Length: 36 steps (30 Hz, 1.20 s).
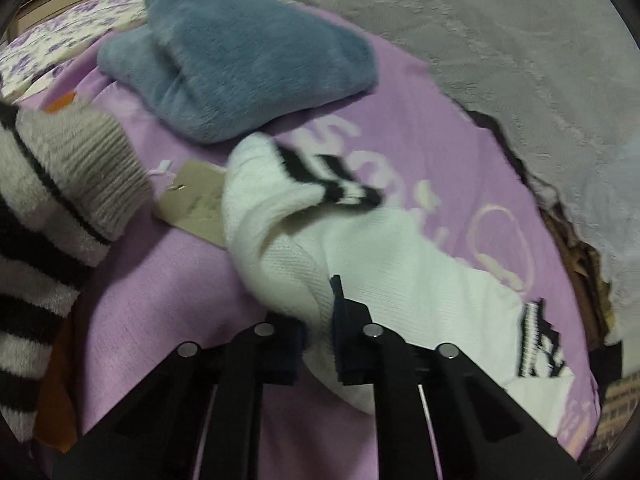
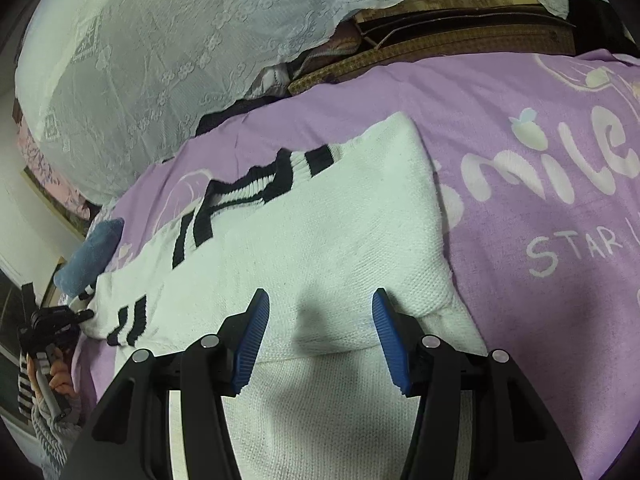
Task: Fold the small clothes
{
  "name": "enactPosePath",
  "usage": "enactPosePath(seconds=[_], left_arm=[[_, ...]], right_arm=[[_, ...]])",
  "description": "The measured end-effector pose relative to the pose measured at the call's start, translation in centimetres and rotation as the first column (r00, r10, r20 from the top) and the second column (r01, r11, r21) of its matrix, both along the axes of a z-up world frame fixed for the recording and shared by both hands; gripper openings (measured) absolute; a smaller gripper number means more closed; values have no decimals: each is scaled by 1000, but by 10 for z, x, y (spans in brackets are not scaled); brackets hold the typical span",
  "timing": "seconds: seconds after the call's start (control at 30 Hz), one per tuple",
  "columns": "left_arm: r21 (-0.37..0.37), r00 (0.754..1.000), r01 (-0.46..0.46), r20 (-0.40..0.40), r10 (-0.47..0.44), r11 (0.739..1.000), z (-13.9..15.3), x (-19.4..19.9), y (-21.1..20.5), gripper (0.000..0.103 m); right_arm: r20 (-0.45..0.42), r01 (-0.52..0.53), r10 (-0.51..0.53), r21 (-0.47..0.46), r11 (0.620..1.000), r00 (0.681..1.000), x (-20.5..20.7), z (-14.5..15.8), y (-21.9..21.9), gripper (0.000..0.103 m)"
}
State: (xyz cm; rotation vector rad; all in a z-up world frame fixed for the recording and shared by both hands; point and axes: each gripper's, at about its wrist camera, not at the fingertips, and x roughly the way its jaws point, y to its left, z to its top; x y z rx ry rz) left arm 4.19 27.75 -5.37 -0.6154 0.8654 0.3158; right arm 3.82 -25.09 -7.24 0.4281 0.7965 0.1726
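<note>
A small white knit garment with black stripes (image 1: 400, 276) lies on a purple printed cloth (image 1: 168, 300). My left gripper (image 1: 320, 320) is shut on a bunched fold of the white garment, lifting a sleeve part toward the middle. In the right wrist view the same white garment (image 2: 320, 232) lies flat on the purple cloth (image 2: 540, 208). My right gripper (image 2: 318, 320) is open, its blue pads (image 2: 256, 332) just above the garment's near edge. The left gripper (image 2: 76, 316) shows far left, at the garment's other end.
A folded blue fleece item (image 1: 248, 56) lies at the back of the purple cloth. A paper tag (image 1: 192, 204) lies beside the white garment. A striped fuzzy sleeve (image 1: 52, 208) is at left. A white lace cover (image 2: 160, 60) and woven mats (image 2: 440, 40) lie behind.
</note>
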Motion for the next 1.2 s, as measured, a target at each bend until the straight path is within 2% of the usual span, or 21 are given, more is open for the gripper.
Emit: enactPosePath(seconds=[0.27, 0.47, 0.67, 0.83, 1.03, 1.13, 1.2], left_arm=[[65, 980, 181, 74, -185, 981, 54, 10, -62, 9], [94, 957, 265, 96, -274, 960, 78, 21, -112, 9], [147, 925, 346, 110, -363, 926, 95, 25, -166, 9], [194, 893, 418, 94, -441, 888, 92, 26, -210, 9], [236, 856, 489, 59, -514, 840, 74, 25, -259, 9], [276, 836, 526, 7, -549, 804, 51, 26, -285, 10], [297, 813, 570, -70, -578, 766, 25, 28, -301, 12]], right_arm=[[15, 20, -21, 81, 997, 1000, -5, 11, -12, 54], [34, 20, -25, 124, 992, 999, -8, 21, -18, 55], [44, 32, -41, 174, 984, 998, -11, 26, -28, 56], [47, 41, -51, 199, 979, 998, -12, 28, -34, 56], [34, 49, -58, 222, 974, 998, -11, 26, -38, 56], [29, 49, -56, 222, 974, 998, -10, 24, -37, 56], [27, 47, -55, 220, 974, 998, -10, 24, -36, 56]])
